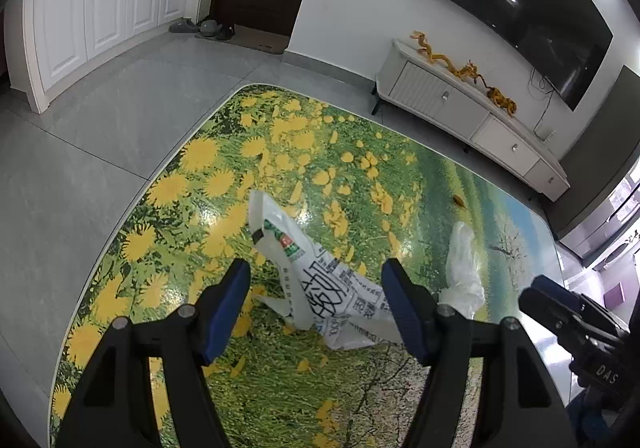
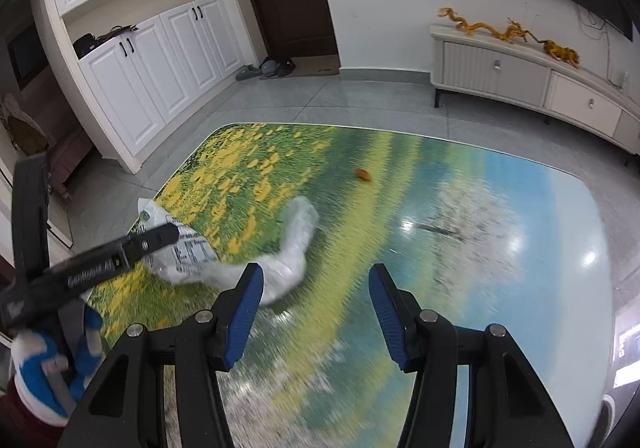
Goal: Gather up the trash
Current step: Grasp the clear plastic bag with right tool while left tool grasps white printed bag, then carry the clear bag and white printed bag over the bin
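Right now a crumpled printed plastic bag (image 1: 320,280) lies on the near-left part of the flower-printed table (image 1: 200,183), touching a clear plastic wrapper (image 1: 464,268) on its right. Farther off sits a small brown scrap (image 2: 363,174) — perhaps a peel. The left gripper (image 1: 316,308) hovers over the bag, jaws wide and empty; the right gripper (image 2: 316,312) — also parted, empty — hangs near the wrapper.

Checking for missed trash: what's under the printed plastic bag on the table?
Only the flower-print tabletop shows around the printed plastic bag. Anything beneath its crumpled middle is covered.
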The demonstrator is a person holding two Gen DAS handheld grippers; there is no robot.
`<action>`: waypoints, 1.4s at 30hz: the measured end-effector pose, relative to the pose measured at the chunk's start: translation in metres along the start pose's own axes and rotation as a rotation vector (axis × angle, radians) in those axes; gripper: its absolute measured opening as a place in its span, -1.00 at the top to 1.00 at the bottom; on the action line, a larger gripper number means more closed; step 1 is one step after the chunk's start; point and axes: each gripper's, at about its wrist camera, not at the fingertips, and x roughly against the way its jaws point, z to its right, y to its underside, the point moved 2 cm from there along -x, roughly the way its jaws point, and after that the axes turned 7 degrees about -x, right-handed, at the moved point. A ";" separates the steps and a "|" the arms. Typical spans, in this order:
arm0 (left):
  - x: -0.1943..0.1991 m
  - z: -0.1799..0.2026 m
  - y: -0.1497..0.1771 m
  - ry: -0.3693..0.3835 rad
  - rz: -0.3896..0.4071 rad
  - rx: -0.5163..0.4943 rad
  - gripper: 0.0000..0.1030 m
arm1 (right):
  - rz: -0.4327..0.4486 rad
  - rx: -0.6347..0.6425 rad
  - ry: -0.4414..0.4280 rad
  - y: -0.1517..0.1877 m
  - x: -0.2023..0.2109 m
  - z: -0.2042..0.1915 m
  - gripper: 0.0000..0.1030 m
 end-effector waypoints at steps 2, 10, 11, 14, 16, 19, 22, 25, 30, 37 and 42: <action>-0.001 -0.002 0.003 0.008 -0.003 0.000 -0.12 | -0.016 -0.020 -0.023 -0.004 -0.015 -0.005 -0.02; 0.001 -0.003 0.012 0.034 -0.003 -0.033 0.41 | -0.073 -0.040 -0.034 0.000 -0.049 -0.020 0.32; 0.003 -0.003 0.014 0.035 -0.002 -0.037 0.48 | -0.078 -0.038 -0.036 0.002 -0.049 -0.021 0.33; 0.009 -0.002 0.020 0.032 0.002 -0.045 0.54 | -0.098 -0.035 -0.030 0.010 -0.049 -0.021 0.41; 0.015 -0.001 0.024 0.032 0.007 -0.053 0.61 | -0.104 -0.026 -0.026 0.016 -0.047 -0.021 0.45; 0.026 0.002 0.031 0.029 0.021 -0.074 0.68 | -0.087 -0.023 -0.029 0.024 -0.036 -0.020 0.47; 0.044 0.007 0.037 0.029 0.043 -0.107 0.69 | -0.059 -0.023 -0.040 0.034 -0.014 -0.015 0.47; 0.061 0.016 0.041 0.032 0.063 -0.142 0.70 | -0.031 -0.026 -0.028 0.044 0.011 -0.004 0.47; 0.083 0.048 0.049 0.039 0.089 -0.233 0.70 | 0.014 -0.064 0.032 0.062 0.053 0.034 0.47; 0.093 0.133 0.047 0.101 0.091 -0.386 0.70 | 0.107 -0.223 0.151 0.086 0.121 0.128 0.47; 0.098 0.230 0.053 0.183 0.092 -0.543 0.70 | 0.170 -0.353 0.247 0.119 0.179 0.204 0.47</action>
